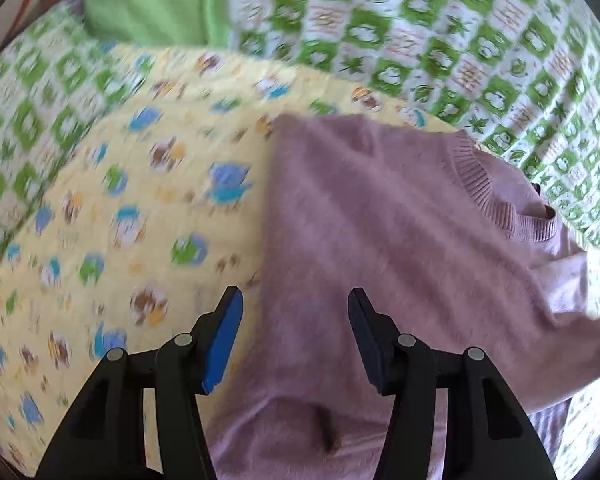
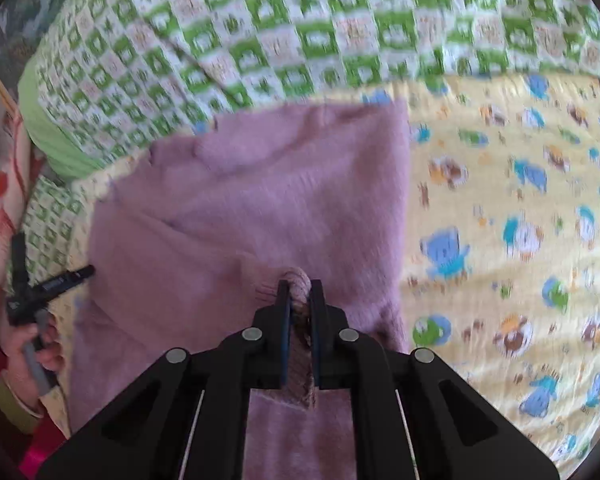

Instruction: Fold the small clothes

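A small mauve knitted sweater lies on a yellow animal-print blanket, with its ribbed neckline toward the right. My left gripper hovers over the sweater's lower part with its jaws wide apart, and the pads press on nothing. In the right wrist view the same sweater fills the middle. My right gripper is shut on a bunched ribbed edge of it. The left gripper also shows at that view's left edge, held by a hand.
The yellow blanket rests on a green-and-white checked quilt that runs across the back of both views. A plain green cushion or cloth lies at the far left. An orange patterned fabric borders the bed's edge.
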`<action>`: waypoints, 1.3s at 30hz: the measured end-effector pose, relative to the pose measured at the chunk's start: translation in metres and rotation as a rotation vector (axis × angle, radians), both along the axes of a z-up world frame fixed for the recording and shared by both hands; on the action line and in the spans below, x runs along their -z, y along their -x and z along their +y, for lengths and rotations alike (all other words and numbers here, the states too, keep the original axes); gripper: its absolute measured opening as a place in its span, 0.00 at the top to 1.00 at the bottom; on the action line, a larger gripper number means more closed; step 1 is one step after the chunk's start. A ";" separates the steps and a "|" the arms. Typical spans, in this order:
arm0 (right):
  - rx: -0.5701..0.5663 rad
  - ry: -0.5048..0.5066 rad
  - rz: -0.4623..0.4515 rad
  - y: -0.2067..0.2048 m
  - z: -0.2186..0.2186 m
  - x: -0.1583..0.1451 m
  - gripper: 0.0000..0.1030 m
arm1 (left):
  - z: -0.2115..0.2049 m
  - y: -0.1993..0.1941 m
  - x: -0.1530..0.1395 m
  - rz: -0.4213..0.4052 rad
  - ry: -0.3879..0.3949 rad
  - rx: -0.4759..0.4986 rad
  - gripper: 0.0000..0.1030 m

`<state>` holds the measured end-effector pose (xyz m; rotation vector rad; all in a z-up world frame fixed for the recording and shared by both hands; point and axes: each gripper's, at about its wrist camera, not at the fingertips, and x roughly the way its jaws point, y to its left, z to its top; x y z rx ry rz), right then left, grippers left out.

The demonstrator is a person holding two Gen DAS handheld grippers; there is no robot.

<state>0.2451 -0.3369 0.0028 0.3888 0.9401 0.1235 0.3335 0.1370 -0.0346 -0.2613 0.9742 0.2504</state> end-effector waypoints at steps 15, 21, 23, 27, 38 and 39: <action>0.165 0.213 0.164 -0.014 -0.027 0.031 0.68 | 0.018 -0.006 0.014 0.110 -0.066 -0.043 0.45; 0.111 0.136 0.102 0.023 -0.017 0.003 0.64 | 0.013 0.049 0.002 0.125 -0.033 0.045 0.46; 0.094 0.123 0.120 0.032 -0.015 0.005 0.64 | 0.014 0.073 0.002 0.136 0.005 0.065 0.42; 0.108 0.079 0.179 0.056 -0.008 0.025 0.64 | 0.016 0.116 0.006 0.167 0.028 0.085 0.42; 0.093 0.041 0.225 0.138 0.013 0.029 0.58 | 0.022 0.213 0.012 0.210 0.117 0.095 0.37; 0.094 0.043 0.224 0.144 0.015 0.028 0.58 | 0.021 0.221 0.014 0.215 0.123 0.103 0.37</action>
